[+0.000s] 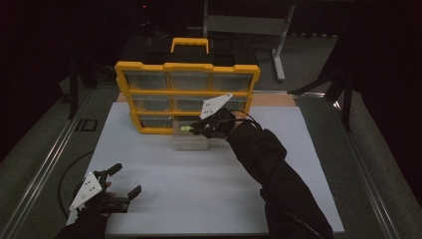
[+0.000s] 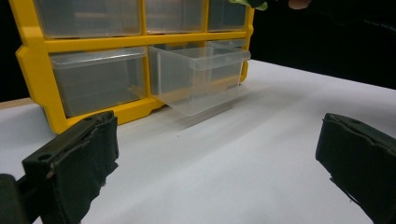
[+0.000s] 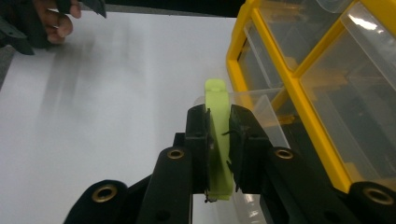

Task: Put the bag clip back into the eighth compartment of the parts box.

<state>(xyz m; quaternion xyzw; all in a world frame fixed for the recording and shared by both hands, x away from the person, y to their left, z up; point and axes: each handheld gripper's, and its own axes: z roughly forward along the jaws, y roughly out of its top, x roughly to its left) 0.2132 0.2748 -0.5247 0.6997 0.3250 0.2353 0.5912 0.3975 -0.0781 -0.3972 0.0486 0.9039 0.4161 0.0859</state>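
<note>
at centre frame our right gripper [image 1: 195,128] is clamped on a lime-green piece [image 3: 218,144], held above the clear drawer [image 1: 190,137] pulled out of the yellow organizer [image 1: 186,94] — at lower left our left gripper [image 1: 123,181] rests with jaws wide apart over the white table [image 1: 199,189].

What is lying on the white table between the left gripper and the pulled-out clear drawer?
Nothing: in the high view, only bare white table separates the left gripper from the clear drawer.
</note>
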